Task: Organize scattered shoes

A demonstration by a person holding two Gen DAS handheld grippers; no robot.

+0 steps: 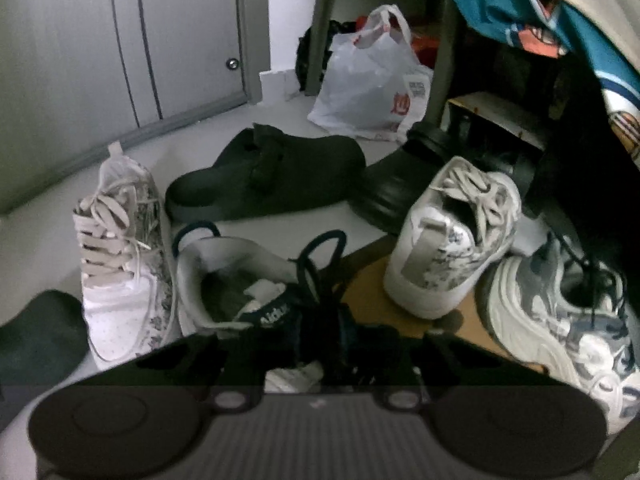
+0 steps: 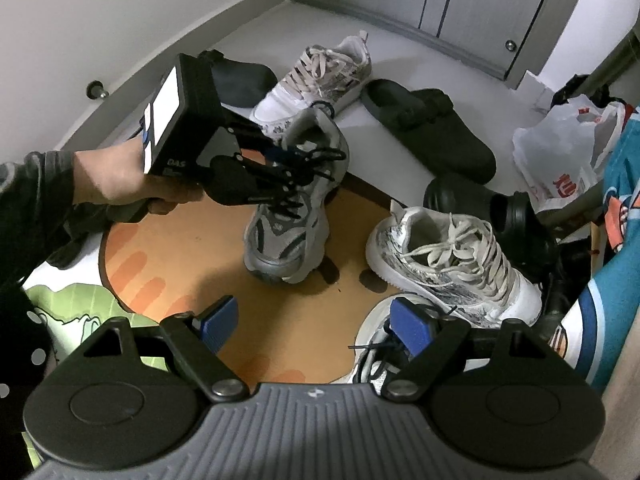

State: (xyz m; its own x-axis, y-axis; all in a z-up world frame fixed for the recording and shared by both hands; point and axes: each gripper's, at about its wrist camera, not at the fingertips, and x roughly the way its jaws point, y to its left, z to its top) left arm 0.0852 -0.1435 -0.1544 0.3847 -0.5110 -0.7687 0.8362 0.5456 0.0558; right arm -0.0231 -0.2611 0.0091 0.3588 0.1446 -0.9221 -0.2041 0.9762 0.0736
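one grey sneaker [image 2: 292, 196] hangs toe-down over the orange mat [image 2: 168, 248], its tongue pinched in the left gripper [image 2: 296, 168]. right gripper [image 2: 316, 324] is spread and empty; beyond it shoes lie scattered, so sorting has barely begun.

The grey running shoe [image 2: 294, 200] shows dull mesh panels with a shinier silver toe and black cord laces. Next to it, the white patterned sneaker [image 2: 452, 264] looks like smooth leather with flat cloth laces, a bit scuffed. The black clog [image 2: 432, 132] is matt, almost felt-like, while the black rubber shoe [image 2: 480, 204] gleams, smooth and glossy. The plastic bag [image 2: 560, 152] is thin, crinkled and slightly shiny. The round mat [image 2: 168, 248] reads as matt orange, cork-like. The right gripper [image 2: 314, 330] carries ribbed grey plastic, matt black arms and blue rubbery fingers [image 2: 412, 326]. The cabinet door [image 2: 472, 4] is smooth grey with a metal knob [image 2: 510, 45].
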